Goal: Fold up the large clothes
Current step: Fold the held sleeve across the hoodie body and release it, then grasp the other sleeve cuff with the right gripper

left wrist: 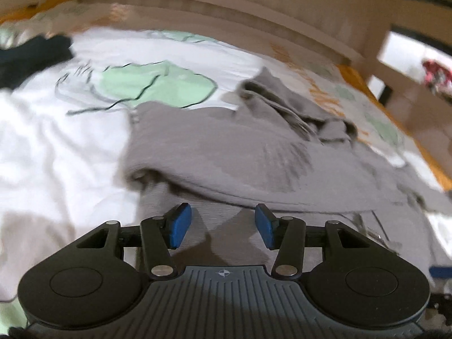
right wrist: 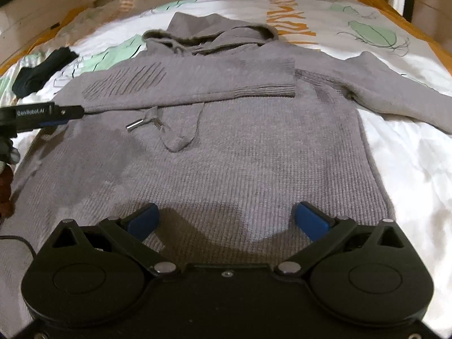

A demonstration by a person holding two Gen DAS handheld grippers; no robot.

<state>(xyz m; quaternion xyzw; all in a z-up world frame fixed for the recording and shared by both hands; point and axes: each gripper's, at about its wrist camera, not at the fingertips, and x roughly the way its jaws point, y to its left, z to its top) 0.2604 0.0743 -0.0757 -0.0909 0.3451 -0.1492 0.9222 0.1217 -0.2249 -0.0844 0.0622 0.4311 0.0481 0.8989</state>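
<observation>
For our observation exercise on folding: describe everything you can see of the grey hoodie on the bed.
The hoodie is grey ribbed knit, lying flat on the bed sheet, hood at the far end. One sleeve is folded across the chest; the other sleeve is spread outward. A drawstring with a metal tip lies loose on the front. Neither gripper holds it.

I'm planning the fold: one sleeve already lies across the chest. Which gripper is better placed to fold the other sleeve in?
Probably the right gripper: it is open over the hoodie, and the spread sleeve lies on its side. The left gripper is at the opposite edge.
</observation>
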